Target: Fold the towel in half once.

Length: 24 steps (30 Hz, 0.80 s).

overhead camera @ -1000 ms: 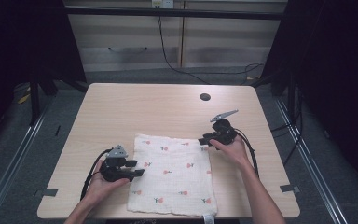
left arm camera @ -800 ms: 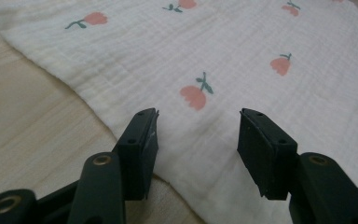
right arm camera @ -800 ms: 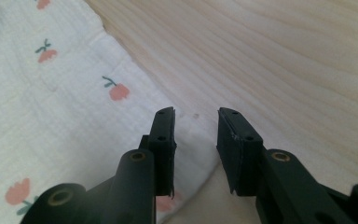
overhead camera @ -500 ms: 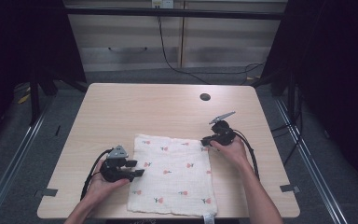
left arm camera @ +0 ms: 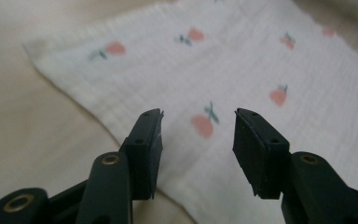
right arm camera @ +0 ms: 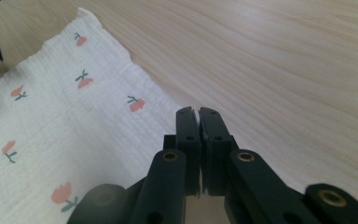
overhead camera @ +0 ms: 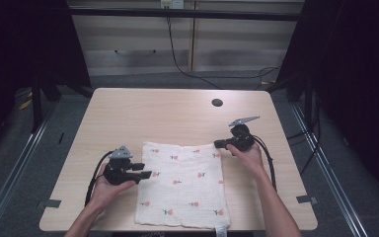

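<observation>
Table: pale wood, rounded corners; the far half is bare, with open strips down the left and right sides beside the cloth.
Cloth: white with small pink flowers, lying flat on the near half of the table, a little right of the middle. Its far edge runs left to right about halfway across the table; its near edge reaches the table's near edge, where a small tag hangs over.
Cloth edges: the left edge lies just by the left gripper, the far right corner at the right gripper. In the right gripper view the far edge is slightly wavy against bare wood.
Left gripper: held at the cloth's left edge, pointing right over it. Its jaws have just been closing a little and stand about half apart; in the left gripper view they hang over the cloth with fabric in the gap below, the pads not pressing on it.
Right gripper: at the cloth's far right corner, pointing left. Its jaws have just been closing and now stand together; whether cloth is pinched between them I cannot tell.
Hole: small dark round one, far right part of the table, well apart from the cloth.
</observation>
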Available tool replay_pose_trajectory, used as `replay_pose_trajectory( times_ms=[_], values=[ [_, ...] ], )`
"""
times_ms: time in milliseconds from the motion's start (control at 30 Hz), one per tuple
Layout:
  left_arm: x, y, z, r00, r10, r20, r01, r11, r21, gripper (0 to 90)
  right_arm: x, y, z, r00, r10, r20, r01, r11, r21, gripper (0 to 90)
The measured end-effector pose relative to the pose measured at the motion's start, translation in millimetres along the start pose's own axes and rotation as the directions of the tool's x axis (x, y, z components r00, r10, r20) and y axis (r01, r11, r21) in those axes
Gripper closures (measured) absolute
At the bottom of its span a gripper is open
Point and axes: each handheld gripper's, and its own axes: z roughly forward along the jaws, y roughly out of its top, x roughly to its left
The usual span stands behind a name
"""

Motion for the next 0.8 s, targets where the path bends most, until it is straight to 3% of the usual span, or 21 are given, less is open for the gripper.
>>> replay_pose_trajectory(
  times_ms=[133,200,267,400,567,633,700,800],
  values=[
    [22.5,21.6,-0.4,0.9987,-0.031,-0.041,0.029,0.9985,-0.047,56.3,3.7,0.3,-1.0,0.9998,-0.019,-0.004,0.019,0.9998,0.000,87.6],
    [33.8,30.2,2.5,0.9978,-0.056,-0.036,0.054,0.9972,-0.052,58.7,4.3,0.9,-1.7,0.9997,-0.024,-0.007,0.024,0.9997,-0.005,87.7],
    [43.2,35.2,6.2,0.9958,-0.071,-0.058,0.068,0.9962,-0.055,58.7,4.0,1.0,-1.9,0.9998,-0.017,-0.007,0.017,0.9998,-0.006,87.7],
    [66.8,37.3,18.5,0.9875,-0.139,-0.074,0.136,0.9897,-0.045,58.9,3.0,-2.1,0.4,0.9999,-0.011,-0.012,0.011,0.9999,-0.003,87.7],
    [79.0,31.8,30.3,0.9799,-0.152,-0.129,0.151,0.9884,-0.019,59.2,3.2,-7.1,3.7,0.9996,-0.016,-0.021,0.016,0.9999,0.003,87.6],
    [83.4,33.8,31.1,0.9779,-0.181,-0.104,0.180,0.9834,-0.027,55.9,3.4,-7.2,4.0,0.9996,-0.015,-0.026,0.015,0.9999,-0.001,87.6],
    [84.2,38.0,35.7,0.9804,-0.146,-0.132,0.148,0.9890,0.005,55.4,4.1,-7.2,3.9,0.9996,-0.014,-0.025,0.014,0.9999,0.001,87.6],
    [85.8,39.8,42.2,0.9774,-0.156,-0.143,0.159,0.9873,0.008,55.9,4.6,-7.2,4.0,0.9994,-0.012,-0.032,0.012,0.9999,-0.004,87.6]
  ],
)
